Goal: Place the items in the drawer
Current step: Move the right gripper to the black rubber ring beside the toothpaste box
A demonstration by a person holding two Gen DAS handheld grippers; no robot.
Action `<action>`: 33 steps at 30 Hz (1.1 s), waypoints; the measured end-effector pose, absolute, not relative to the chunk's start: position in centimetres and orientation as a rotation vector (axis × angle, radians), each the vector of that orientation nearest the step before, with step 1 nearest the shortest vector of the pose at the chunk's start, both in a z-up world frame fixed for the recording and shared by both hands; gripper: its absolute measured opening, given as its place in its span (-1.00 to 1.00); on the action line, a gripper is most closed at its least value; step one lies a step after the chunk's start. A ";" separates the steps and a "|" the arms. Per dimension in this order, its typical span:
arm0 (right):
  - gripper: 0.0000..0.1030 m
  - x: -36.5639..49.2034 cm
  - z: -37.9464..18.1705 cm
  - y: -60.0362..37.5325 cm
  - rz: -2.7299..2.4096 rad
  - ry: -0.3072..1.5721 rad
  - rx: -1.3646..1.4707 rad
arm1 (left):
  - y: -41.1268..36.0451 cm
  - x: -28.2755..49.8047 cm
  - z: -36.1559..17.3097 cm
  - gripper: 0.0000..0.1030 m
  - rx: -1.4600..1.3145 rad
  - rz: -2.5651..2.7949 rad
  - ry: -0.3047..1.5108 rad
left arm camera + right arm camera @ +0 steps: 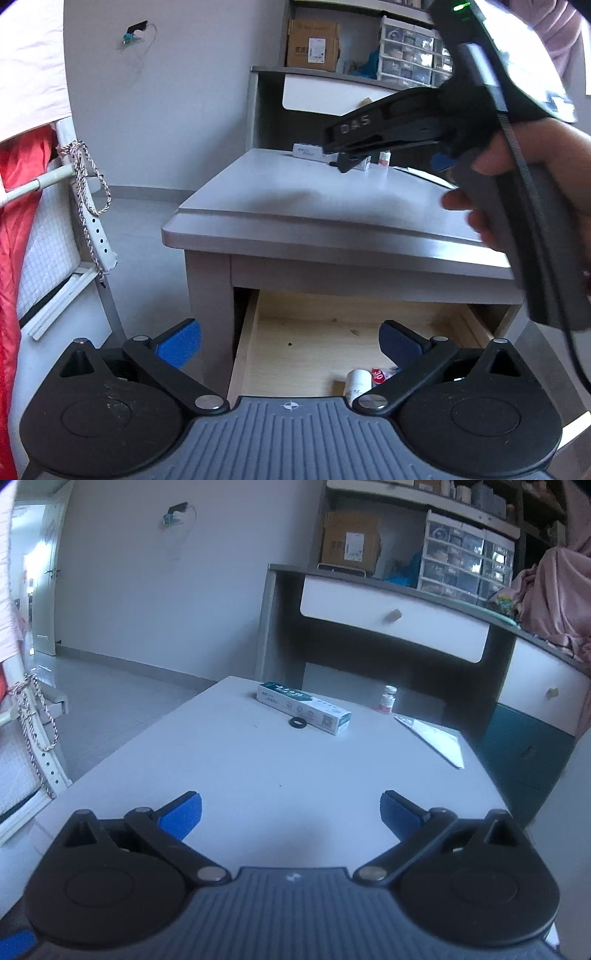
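Note:
Below the grey table, the wooden drawer stands pulled out. Inside it near the front lie a white bottle and a red-and-white packet. My left gripper hovers open over the drawer's front, holding nothing. A hand holds my right gripper above the tabletop; in its own view the right gripper is open and empty. Further along the table lie a toothpaste box, a small black ring, a red-labelled small bottle and a paper leaflet.
Behind the table stands a desk with white drawers, carrying a cardboard box, a plastic organiser and pink cloth. A white rail with a knotted rope and red fabric are close on the left.

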State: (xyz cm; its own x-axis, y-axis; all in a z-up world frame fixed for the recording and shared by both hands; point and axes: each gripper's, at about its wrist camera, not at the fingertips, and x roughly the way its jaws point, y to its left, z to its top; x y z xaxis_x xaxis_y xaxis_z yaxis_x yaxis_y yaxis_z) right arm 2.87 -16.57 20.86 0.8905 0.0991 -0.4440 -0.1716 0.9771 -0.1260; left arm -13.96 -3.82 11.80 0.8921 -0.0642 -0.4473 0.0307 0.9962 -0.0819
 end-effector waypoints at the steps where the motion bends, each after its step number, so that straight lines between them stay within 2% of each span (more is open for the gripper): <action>1: 1.00 3.4 20.9 -16.5 0.141 0.459 -0.157 | -3.8 -13.9 11.8 1.00 -0.076 -0.051 0.467; 18: 1.00 12.0 20.7 -14.3 0.034 0.572 -0.088 | -2.8 -13.5 11.7 1.00 -0.120 -0.077 0.476; 33: 1.00 16.3 20.9 -13.1 -0.022 0.650 -0.030 | -2.0 -13.0 11.5 1.00 -0.154 -0.077 0.488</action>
